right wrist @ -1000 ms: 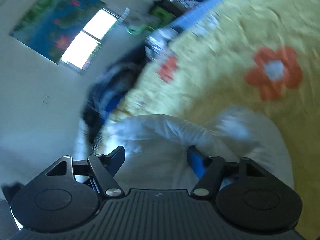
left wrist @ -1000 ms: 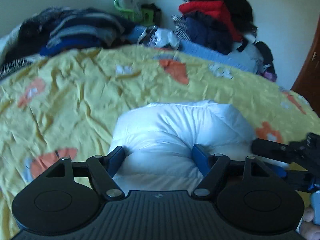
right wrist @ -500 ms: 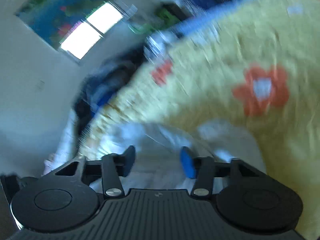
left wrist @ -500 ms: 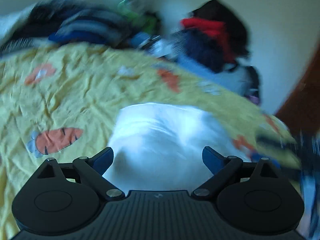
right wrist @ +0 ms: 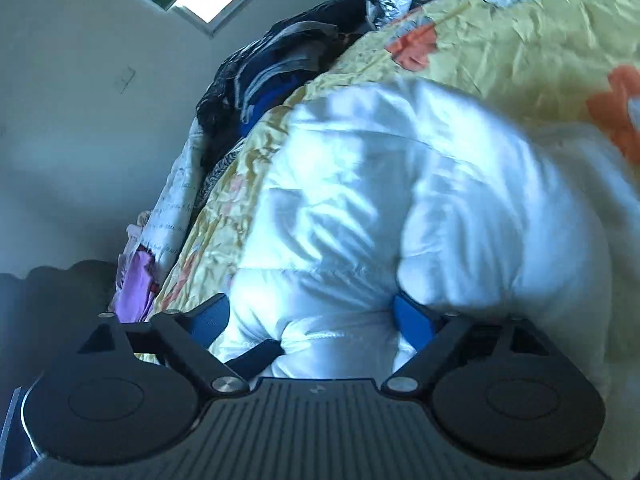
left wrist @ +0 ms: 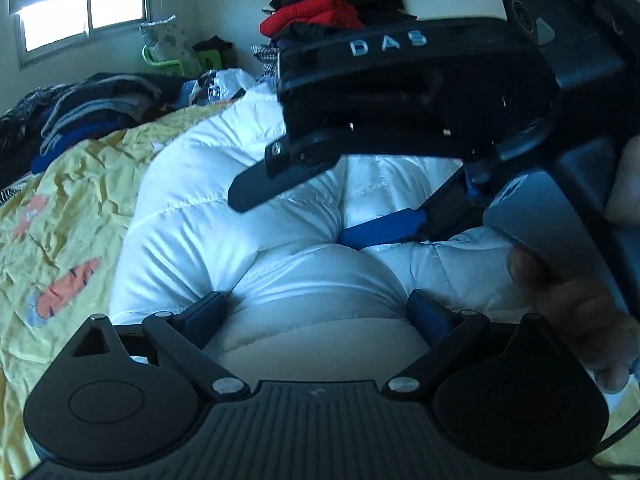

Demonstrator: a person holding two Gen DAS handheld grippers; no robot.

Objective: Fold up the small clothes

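We see the white puffy jacket (left wrist: 208, 216) lying bunched on the yellow bedsheet (left wrist: 60, 200). Our left gripper (left wrist: 316, 312) has its jaws apart with a bulge of padding between them. Our right gripper (right wrist: 312, 316) also straddles a fold, jaws wide; whether it pinches, we cannot tell through the blur. Piled clothes (left wrist: 80, 108) sit beyond, near the window (left wrist: 80, 12).

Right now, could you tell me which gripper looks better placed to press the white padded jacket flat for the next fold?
Probably the right gripper: it hangs over the middle of the jacket, fingers spread. The left gripper sits low at the near edge, straddling a bulge there.
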